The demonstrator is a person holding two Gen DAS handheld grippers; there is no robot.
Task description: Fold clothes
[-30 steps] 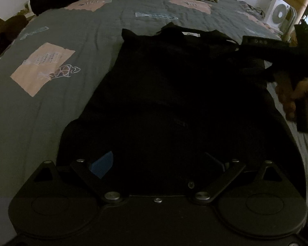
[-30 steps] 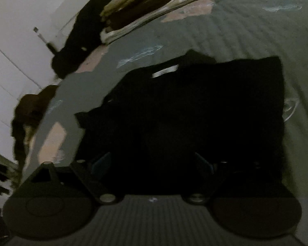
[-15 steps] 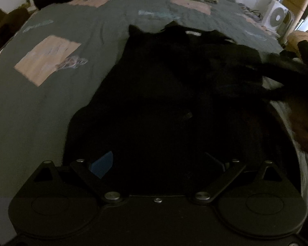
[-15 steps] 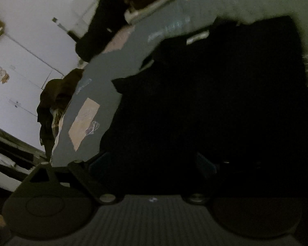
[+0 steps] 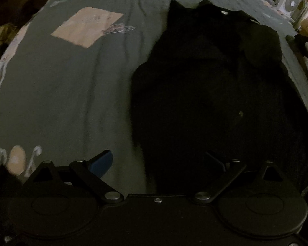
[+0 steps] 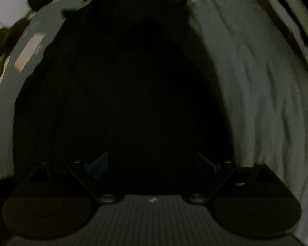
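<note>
A black garment (image 5: 211,94) lies spread flat on a bed, on a grey quilt (image 5: 71,94). In the left wrist view it takes up the right half of the quilt, with its collar end at the far side, where a small white label (image 5: 223,12) shows, and a loose fold of the cloth bunches at its far right corner. Its near edge runs down between the fingers of the left claw (image 5: 158,162).

The left claw stands wide. Its left finger, with a blue pad (image 5: 101,163), is over bare quilt just beside the garment's edge; its right finger is over the black cloth. Nothing is gripped between them.

In the right wrist view, which is dark and blurred, the garment (image 6: 123,86) fills the middle of the picture. The right claw (image 6: 152,162) is also spread wide, both blue-padded fingers over the dark cloth, and I cannot tell whether they touch it.

On the quilt left of the garment is a pale pink patch (image 5: 86,26) with a small stitched drawing beside it. Past the far right corner of the bed stands a white fan (image 5: 293,0). Dark clothes (image 5: 14,6) lie heaped at the far left corner.
</note>
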